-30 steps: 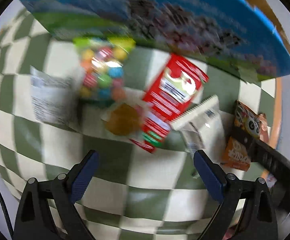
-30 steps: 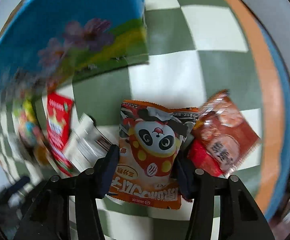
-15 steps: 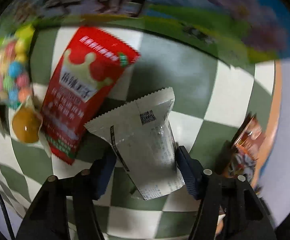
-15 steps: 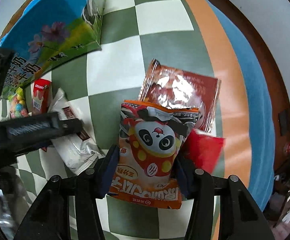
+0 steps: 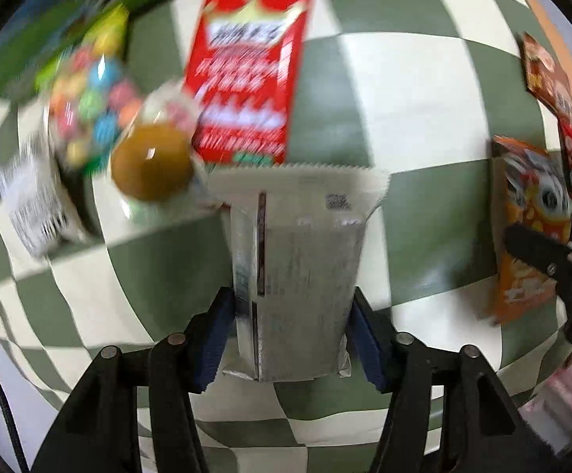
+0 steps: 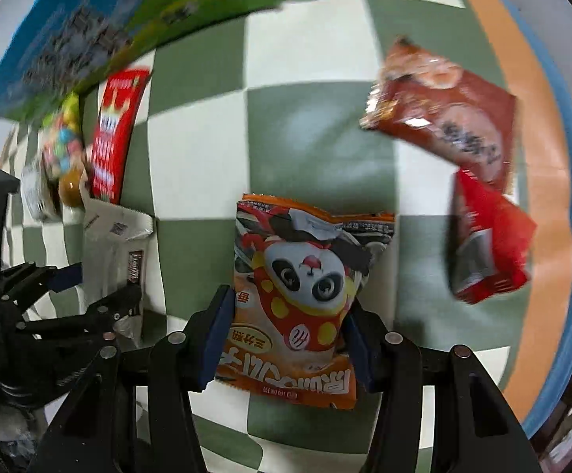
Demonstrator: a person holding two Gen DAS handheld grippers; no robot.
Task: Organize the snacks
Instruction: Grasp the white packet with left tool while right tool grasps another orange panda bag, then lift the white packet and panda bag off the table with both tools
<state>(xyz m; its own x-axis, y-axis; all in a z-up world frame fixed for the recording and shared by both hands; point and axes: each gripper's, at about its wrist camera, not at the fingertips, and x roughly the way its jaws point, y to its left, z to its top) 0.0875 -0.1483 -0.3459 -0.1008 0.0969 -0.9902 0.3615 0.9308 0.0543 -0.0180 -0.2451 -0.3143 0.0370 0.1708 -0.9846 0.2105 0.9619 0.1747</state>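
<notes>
My left gripper is shut on a silver-white snack packet, held above the checked cloth. My right gripper is shut on an orange panda snack bag. That bag also shows at the right of the left wrist view. The silver packet and left gripper show at the left of the right wrist view. A red crown packet, a bag of coloured candies and a round brown sweet lie ahead of the left gripper.
A blue and green picture box stands at the back left. A brown-red packet and a bright red packet lie at the right near the cloth's orange and blue border. A white labelled packet lies at the left.
My left gripper went from open to shut on the silver packet and lifted it. My right gripper kept its hold on the panda bag while the view shifted.
</notes>
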